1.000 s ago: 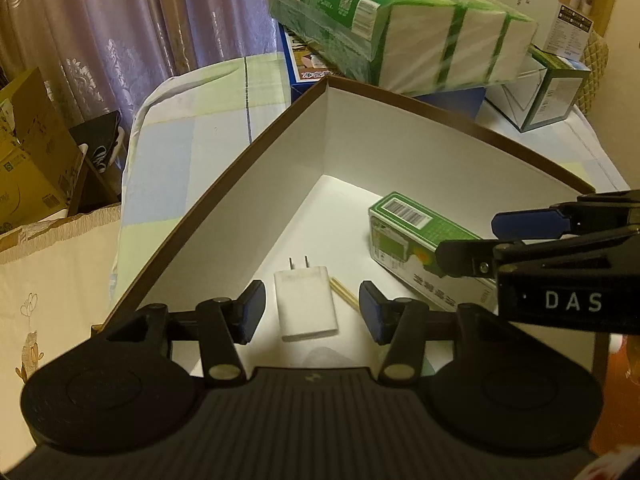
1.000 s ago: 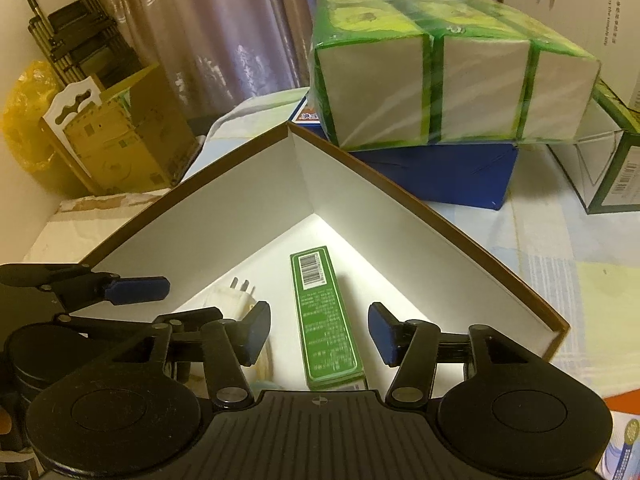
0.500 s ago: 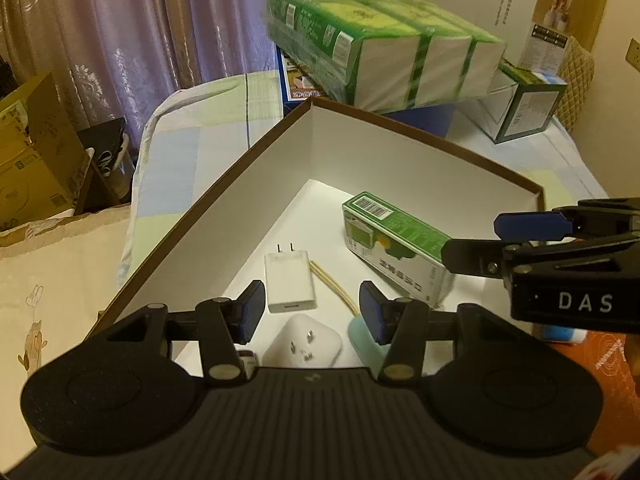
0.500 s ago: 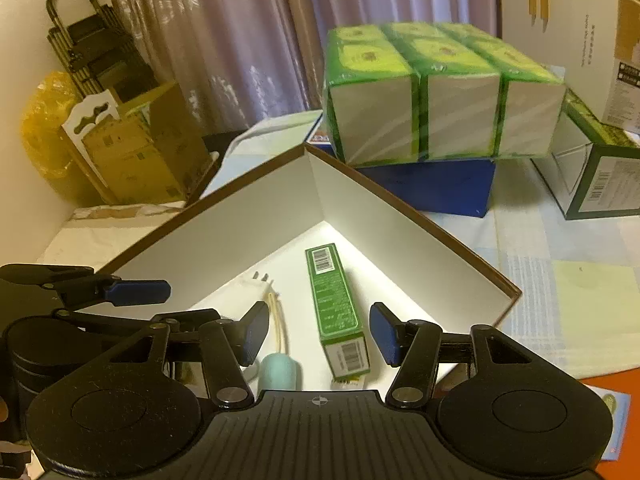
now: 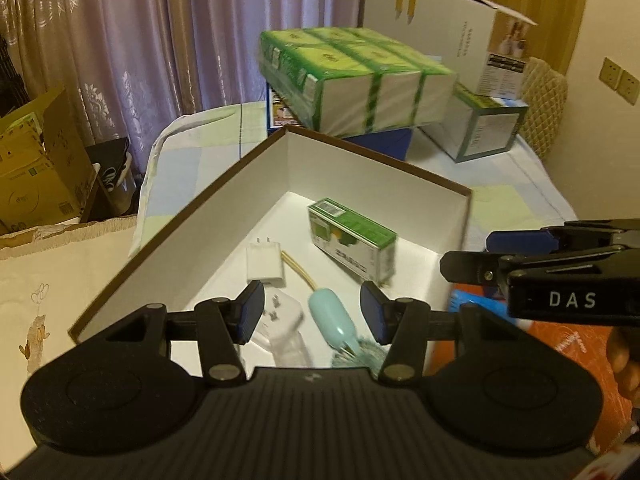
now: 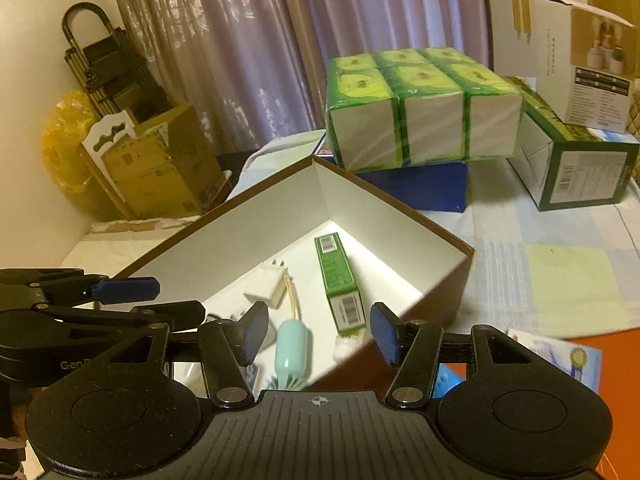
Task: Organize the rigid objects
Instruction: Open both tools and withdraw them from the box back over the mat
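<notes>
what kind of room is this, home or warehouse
Most likely a lived-in home room, perhaps a bedroom: purple curtains behind, a pastel checked cloth covering the surface, and a wrapped pack of tissues among household boxes.

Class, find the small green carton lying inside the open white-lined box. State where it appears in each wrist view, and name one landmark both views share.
Left wrist view: the green carton lies right of centre on the box floor, running diagonally, beyond the left gripper.
Right wrist view: the green carton lies near the centre, running almost straight away from the camera.
Shared landmark: the wrapped green tissue pack on the blue box behind.
</notes>
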A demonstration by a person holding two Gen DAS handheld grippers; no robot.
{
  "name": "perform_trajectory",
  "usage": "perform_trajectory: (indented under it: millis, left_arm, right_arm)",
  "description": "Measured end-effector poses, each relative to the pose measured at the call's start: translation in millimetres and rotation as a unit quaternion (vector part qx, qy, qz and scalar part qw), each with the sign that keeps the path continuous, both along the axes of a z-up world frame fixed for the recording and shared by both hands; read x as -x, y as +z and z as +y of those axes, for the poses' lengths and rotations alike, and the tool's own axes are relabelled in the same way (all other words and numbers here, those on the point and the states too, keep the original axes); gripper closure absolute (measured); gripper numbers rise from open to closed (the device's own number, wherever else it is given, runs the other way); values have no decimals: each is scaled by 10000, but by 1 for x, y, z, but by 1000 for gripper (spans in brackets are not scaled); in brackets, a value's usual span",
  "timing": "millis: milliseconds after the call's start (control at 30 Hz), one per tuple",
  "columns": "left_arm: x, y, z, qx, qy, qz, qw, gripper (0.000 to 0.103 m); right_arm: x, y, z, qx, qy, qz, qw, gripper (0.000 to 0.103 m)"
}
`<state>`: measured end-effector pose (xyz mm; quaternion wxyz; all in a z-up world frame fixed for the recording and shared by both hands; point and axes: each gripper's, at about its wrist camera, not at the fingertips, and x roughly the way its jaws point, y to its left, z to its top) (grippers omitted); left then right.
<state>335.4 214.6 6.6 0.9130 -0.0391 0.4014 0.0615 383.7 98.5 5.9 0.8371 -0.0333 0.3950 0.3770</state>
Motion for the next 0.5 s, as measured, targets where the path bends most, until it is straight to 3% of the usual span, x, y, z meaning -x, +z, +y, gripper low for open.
perform_trajectory:
  millis: [500]
  left_arm:
    - [53, -4, -75, 246, -119, 90, 9996, 54]
  right_arm:
    - [38, 3, -82, -98, 12, 273, 9996, 49]
